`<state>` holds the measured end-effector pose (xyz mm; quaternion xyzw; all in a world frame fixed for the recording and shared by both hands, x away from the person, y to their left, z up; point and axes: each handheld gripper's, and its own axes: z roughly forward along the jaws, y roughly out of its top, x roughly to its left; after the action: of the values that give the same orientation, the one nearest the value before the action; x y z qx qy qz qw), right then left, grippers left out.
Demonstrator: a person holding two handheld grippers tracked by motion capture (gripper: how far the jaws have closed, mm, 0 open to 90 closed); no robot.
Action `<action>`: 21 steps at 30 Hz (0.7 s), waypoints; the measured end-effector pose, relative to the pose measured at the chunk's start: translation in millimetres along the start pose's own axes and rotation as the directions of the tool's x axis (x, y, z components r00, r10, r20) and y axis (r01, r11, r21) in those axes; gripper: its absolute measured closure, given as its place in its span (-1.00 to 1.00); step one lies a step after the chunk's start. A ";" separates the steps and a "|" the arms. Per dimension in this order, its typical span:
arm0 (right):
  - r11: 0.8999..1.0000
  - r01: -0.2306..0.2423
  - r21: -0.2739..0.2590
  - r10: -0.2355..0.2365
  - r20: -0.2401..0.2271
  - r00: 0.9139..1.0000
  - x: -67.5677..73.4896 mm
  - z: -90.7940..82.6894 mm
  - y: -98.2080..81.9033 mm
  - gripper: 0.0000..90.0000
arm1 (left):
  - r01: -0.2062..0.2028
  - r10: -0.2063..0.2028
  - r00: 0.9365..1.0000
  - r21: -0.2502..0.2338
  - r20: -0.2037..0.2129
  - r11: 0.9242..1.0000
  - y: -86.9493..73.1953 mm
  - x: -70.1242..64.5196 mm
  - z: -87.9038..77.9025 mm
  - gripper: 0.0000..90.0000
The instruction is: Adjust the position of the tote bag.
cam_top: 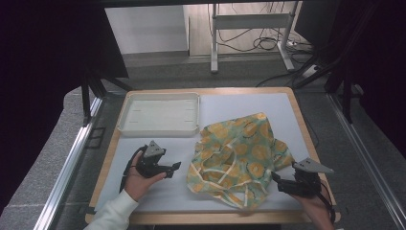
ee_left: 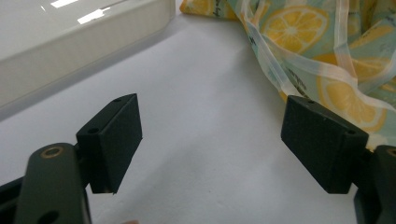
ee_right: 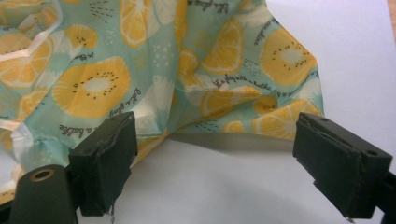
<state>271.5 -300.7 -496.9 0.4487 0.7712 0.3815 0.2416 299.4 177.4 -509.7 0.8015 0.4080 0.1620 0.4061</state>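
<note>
A crumpled mint cloth bag printed with orange and lemon slices (cam_top: 239, 155) lies on the white mat, right of centre. My left gripper (cam_top: 173, 169) rests on the mat just left of the bag, jaws open, pointing toward it; the left gripper view has bare mat between its jaws (ee_left: 212, 144) and the bag's pale straps (ee_left: 327, 60) beyond the right pad. My right gripper (cam_top: 276, 179) sits at the bag's near right edge, open, nothing between the pads (ee_right: 215, 158). The bag's folded edge (ee_right: 187, 93) lies just ahead of them.
A shallow white tray (cam_top: 159, 125) stands at the back left of the mat, its wall (ee_left: 70, 51) close to my left gripper. The wooden table edge (cam_top: 306, 139) runs along the right. Metal rails flank the table, and a frame with cables stands behind it.
</note>
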 end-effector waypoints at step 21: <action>1.000 0.006 -0.016 -0.007 -0.008 1.000 8.6 -6.6 1.0 -0.55 | -0.007 0.008 1.000 -0.035 0.011 0.999 -0.1 -1.1 -6.5 -0.49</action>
<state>263.2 -295.4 -492.4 0.4427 0.7706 0.3886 0.2433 294.9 180.0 -505.7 0.7967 0.3998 0.1662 0.4216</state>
